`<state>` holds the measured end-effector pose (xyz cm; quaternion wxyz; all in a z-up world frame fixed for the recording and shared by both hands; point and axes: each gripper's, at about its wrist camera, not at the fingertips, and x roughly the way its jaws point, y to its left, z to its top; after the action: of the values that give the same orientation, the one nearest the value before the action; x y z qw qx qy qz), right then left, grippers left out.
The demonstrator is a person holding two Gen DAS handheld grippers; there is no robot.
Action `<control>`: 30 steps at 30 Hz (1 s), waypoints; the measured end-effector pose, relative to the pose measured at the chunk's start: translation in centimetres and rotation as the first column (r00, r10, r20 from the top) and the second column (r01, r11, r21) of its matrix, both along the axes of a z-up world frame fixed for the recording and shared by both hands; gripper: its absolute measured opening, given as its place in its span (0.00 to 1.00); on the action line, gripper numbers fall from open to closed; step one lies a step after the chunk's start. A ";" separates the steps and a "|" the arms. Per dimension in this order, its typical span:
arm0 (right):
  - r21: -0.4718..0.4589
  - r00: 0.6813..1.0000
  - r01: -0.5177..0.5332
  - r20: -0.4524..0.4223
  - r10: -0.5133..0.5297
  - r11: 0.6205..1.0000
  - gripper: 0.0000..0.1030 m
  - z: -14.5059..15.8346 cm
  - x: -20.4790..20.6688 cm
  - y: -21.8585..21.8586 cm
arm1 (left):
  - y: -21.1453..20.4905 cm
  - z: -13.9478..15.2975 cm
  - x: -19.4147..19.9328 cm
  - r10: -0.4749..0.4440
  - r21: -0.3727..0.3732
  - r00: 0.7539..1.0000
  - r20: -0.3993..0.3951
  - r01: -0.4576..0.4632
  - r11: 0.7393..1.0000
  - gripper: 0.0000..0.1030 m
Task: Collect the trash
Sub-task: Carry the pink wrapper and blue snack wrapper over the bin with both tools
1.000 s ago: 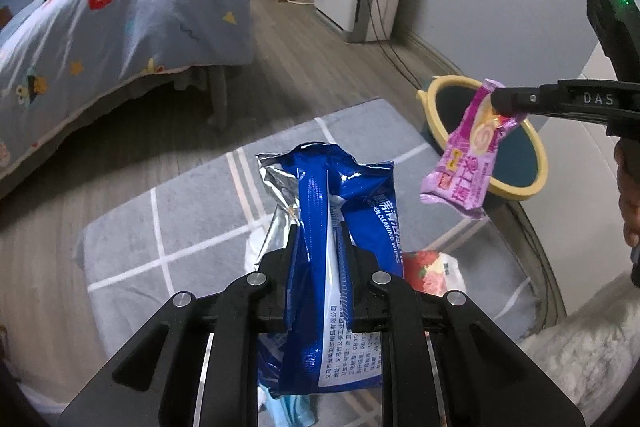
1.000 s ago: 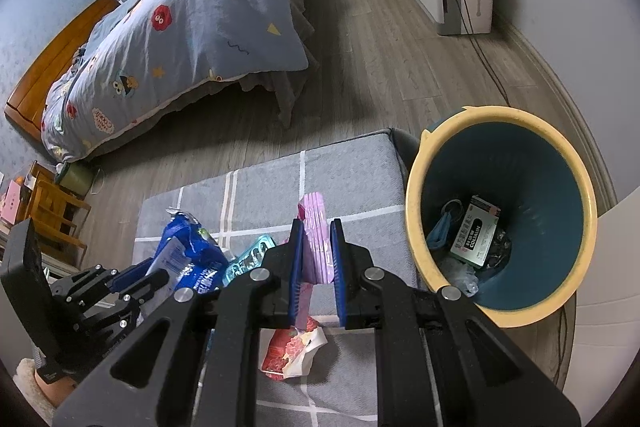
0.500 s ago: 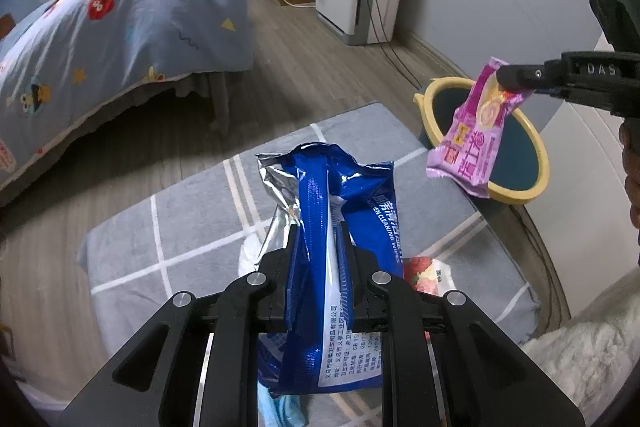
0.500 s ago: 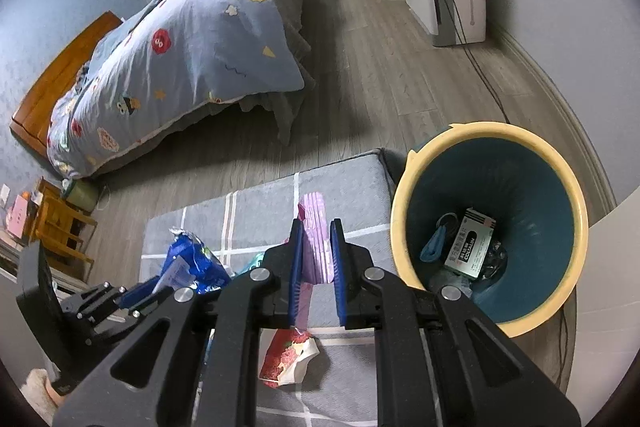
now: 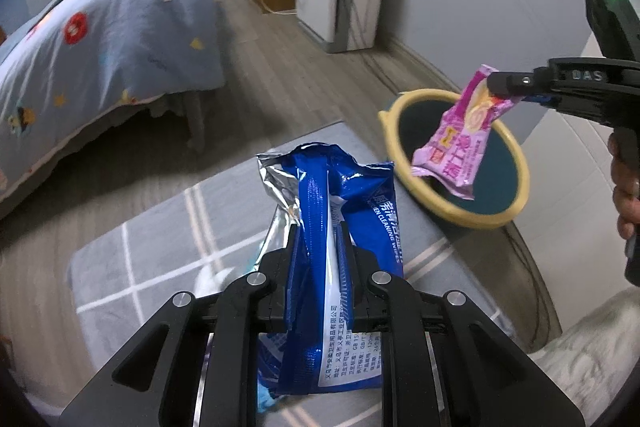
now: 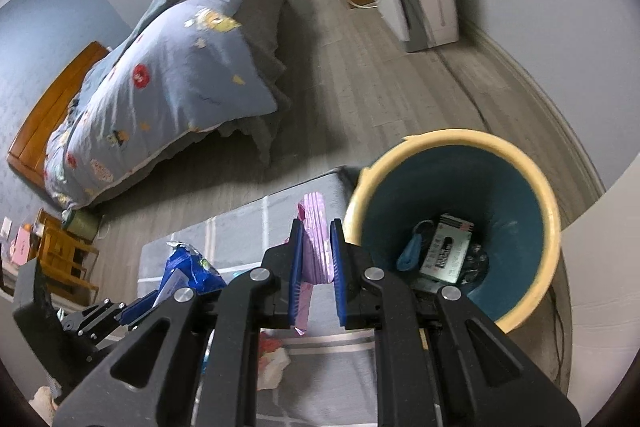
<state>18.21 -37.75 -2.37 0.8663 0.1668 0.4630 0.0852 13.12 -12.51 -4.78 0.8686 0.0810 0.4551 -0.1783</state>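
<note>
Holding the pink wrapper (image 5: pixel 460 143) clamped in your right gripper (image 6: pixel 314 269) jaws, note it hangs over the bin (image 6: pixel 552 227) rim, nearer than the blue pouch (image 5: pixel 340 247) clamped in your left gripper (image 5: pixel 318 267).

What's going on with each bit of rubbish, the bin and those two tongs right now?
Blue wipes packet: torn open, clamped upright in the left tongs.
Pink snack wrapper: hanging from the shut right tongs, in front of the bin.
Bin: upright, open, some rubbish inside.
Red-and-white wrapper: crumpled, lying on the grey rug.
</note>
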 end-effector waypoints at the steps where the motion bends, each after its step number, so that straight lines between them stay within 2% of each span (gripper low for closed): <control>1: -0.007 1.000 0.013 -0.001 -0.013 1.000 0.13 -0.1 0.1 -0.6 | -0.8 0.1 0.1 -0.011 0.001 1.000 0.001 0.011 1.000 0.18; 5: -0.005 0.996 0.083 -0.040 -0.083 0.997 0.13 -1.5 0.7 -3.4 | -4.0 -0.1 0.5 -0.065 -0.017 0.998 -0.020 0.065 0.998 0.18; 8: -0.038 0.988 0.139 -0.060 -0.141 0.990 0.13 -2.5 1.1 -5.7 | -6.3 -0.2 0.8 -0.103 -0.033 0.994 -0.044 0.102 0.994 0.18; 16: -0.063 0.943 0.305 -0.121 -0.310 0.950 0.13 -5.1 1.3 -10.8 | -11.3 -0.6 2.4 -0.181 -0.009 0.983 -0.042 0.181 0.983 0.18; 22: -0.166 0.940 0.321 -0.061 -0.335 0.932 0.13 -4.2 1.1 -10.6 | -14.0 -1.8 4.3 -0.197 0.010 0.978 -0.064 0.198 0.980 0.18; 30: -0.212 0.930 0.349 -0.042 -0.366 0.913 0.13 -4.1 1.0 -11.5 | -16.2 -3.0 6.3 -0.187 0.023 0.978 -0.088 0.190 0.982 0.18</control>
<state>19.21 -49.25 -6.44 0.8603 0.1635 0.4654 -0.1287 19.43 -28.70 -7.76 0.8261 0.1297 0.4849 -0.2561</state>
